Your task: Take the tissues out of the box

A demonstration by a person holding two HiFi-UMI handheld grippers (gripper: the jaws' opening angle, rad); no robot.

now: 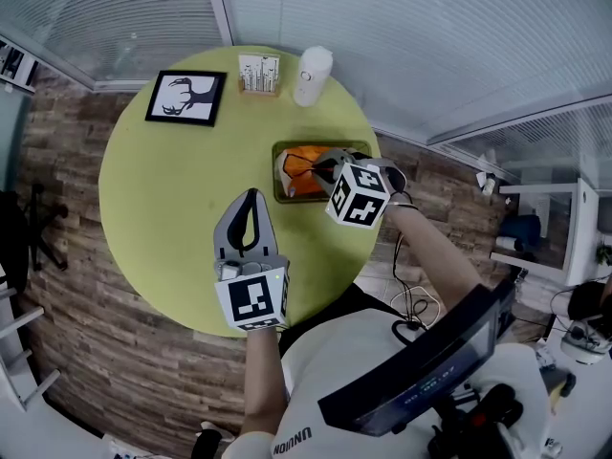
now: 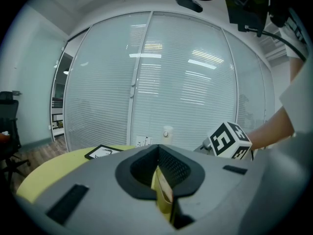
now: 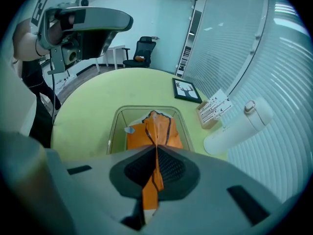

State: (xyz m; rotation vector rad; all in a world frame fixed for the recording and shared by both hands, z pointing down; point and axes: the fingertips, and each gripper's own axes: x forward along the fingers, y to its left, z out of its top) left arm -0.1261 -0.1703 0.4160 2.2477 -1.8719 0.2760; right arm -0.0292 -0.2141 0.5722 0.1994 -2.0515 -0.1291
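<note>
Jaws of the right gripper point(image 3: 156, 151) pinched the orange tissue pack point(image 3: 154, 130) in the clear box point(image 3: 114, 127) at three o'clock on the table point(image 1: 163, 189); left gripper point(image 1: 251, 199) was closed.

left tongs point(image 1: 251, 197): near level, jaws together | right tongs point(image 1: 320, 167): tipped steeply down, jaws clamped on orange pack point(image 3: 155, 130) | right forearm outstretched

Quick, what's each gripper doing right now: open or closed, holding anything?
Left gripper: closed, nothing clearly held.
Right gripper: closed on the orange tissue pack.
</note>
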